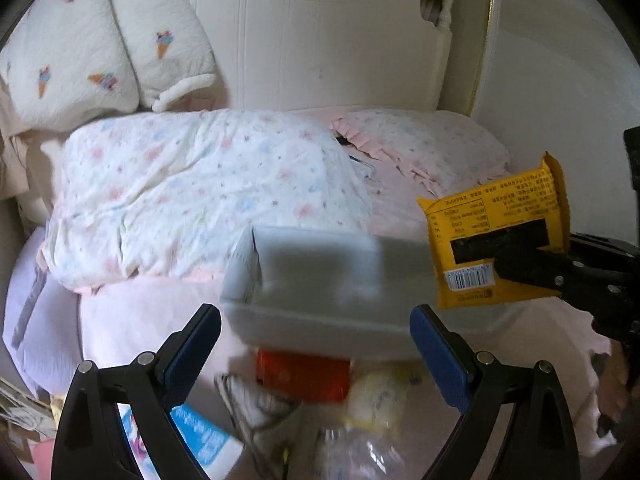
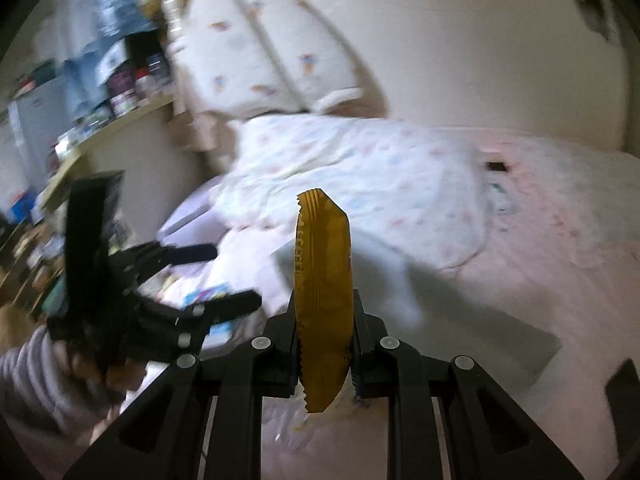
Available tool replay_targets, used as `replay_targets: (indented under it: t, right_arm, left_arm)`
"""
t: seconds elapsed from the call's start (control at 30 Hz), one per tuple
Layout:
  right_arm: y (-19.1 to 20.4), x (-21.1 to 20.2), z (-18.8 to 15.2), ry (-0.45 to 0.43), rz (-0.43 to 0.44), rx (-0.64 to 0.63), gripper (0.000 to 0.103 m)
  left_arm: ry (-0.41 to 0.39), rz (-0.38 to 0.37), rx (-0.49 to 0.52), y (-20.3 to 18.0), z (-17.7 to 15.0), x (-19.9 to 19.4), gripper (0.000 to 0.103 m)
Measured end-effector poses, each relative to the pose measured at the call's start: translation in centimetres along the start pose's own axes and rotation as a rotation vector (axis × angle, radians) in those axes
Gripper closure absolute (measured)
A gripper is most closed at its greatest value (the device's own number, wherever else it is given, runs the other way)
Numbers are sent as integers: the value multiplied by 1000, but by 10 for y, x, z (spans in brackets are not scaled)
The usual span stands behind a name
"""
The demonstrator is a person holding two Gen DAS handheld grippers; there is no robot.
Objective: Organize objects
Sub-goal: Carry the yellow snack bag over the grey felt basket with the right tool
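Note:
A yellow snack packet (image 2: 322,300) stands on edge between the pads of my right gripper (image 2: 325,308), which is shut on it. From the left wrist view the same packet (image 1: 496,240) hangs at the right above the bed, with the right gripper (image 1: 514,260) clamped on its lower half. My left gripper (image 1: 316,340) is open, blue pads wide apart and nothing between them. It hovers above a blurred grey bin (image 1: 316,276) on the pink sheet. The left gripper (image 2: 228,276) also shows at the left of the right wrist view, held by a hand in a pale sleeve (image 2: 36,376).
Below the bin lie an orange packet (image 1: 304,376), a pale yellow packet (image 1: 376,400), a blue-and-white pack (image 1: 200,436), a clear plastic bag (image 1: 352,452) and a striped cloth (image 1: 256,404). A floral duvet (image 1: 208,192), pillows (image 1: 92,40) and a white headboard (image 1: 328,40) lie beyond. A cluttered shelf (image 2: 120,92) stands left.

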State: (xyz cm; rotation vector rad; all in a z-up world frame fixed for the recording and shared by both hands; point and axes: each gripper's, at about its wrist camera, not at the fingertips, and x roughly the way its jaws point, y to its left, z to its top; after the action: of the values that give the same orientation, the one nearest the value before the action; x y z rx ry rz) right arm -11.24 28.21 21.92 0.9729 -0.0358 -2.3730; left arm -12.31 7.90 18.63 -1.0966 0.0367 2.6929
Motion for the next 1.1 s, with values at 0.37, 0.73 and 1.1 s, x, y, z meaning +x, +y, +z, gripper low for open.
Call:
replay_targets:
  t: [0.37,0.73,1.1]
  right_arm:
    - [-45,31,-20,167,-153,174,83]
    - [-58,62,-39,272,-224,194,83]
    - [-61,67,-43,286,-256,198,83]
  left_arm:
    - [53,-5,34,-35,-6,35,12]
    - [111,-3,70,-47,-17,57,19]
    - [131,-32,1,-36,-26,60,19]
